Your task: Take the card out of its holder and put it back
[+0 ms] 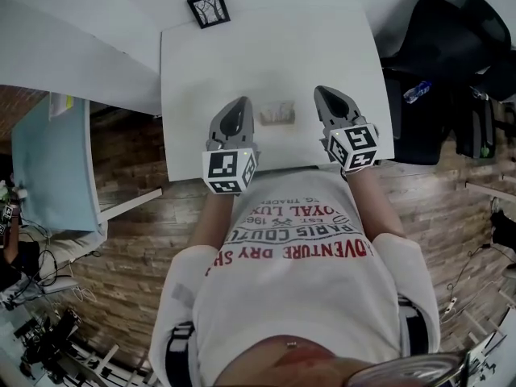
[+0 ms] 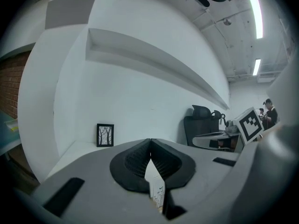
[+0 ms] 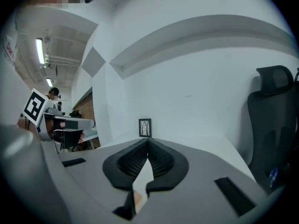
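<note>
A white counter (image 1: 193,71) is set against a white wall over a wood floor (image 1: 129,240), with a small framed picture (image 1: 209,9) at its 12 o'clock edge and a black chair (image 1: 443,63) off at 2 o'clock. Near the counter's 6 o'clock edge the holder (image 1: 278,115) is laid flat, its long axis run from 9 to 3 o'clock. The card cannot be told apart from the holder at this size, so it is judged, not seen, to be seated in it.

The holder is flanked by both tools. It lies at 3 o'clock from the left tongs (image 1: 240,105) and at 9 o'clock from the right tongs (image 1: 324,93). The left is judged slightly the nearer, though the gap on either side is small. Neither tool is seen touching it.

Both tools are held nearly level and pointed at 12 o'clock toward the picture, with the marker cubes kept close to the person's chest and the forearms drawn in.

The right tongs are clenched tip to tip, with nothing caught between the pads. The left tongs are likewise closed at the tips. A white printed sliver (image 2: 158,192) is shown in the gap behind them, and whether it is pinched or merely seen through cannot be settled.

For any next grasp, an inward swing along the holder's long axis would be needed.
</note>
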The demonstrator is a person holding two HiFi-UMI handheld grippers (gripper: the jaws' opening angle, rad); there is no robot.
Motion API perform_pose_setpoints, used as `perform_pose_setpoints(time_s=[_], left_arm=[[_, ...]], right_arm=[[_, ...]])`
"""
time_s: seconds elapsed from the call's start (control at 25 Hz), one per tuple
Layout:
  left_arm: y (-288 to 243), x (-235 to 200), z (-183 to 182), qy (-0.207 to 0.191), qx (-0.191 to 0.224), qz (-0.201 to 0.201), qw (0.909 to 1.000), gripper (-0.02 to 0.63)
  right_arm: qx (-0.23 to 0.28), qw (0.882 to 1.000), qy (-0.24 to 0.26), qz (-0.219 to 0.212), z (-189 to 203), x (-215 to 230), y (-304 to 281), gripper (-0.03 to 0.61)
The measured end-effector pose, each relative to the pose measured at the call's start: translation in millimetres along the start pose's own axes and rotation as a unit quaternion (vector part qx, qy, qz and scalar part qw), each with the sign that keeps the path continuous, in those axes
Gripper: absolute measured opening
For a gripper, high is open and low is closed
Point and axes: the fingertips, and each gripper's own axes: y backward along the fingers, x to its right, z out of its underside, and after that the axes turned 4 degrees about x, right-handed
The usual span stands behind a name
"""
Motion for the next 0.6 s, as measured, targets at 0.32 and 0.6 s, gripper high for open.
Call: perform_pose_setpoints(time_s=[0.32,0.6], left_arm=[[5.9,-2.0,-2.4,-0.006,-0.003,-0.008,0.9999,0.025],[4.4,-0.4,-3.7,-0.002,-0.003,-0.010,0.9999,0.025]], right_arm=[[-0.009,0.999,0.009,0.037,8.7,-1.4,9.9,0.025],[-0.014,0.999,0.034,0.040,3.7,-3.7,10.2,0.025]])
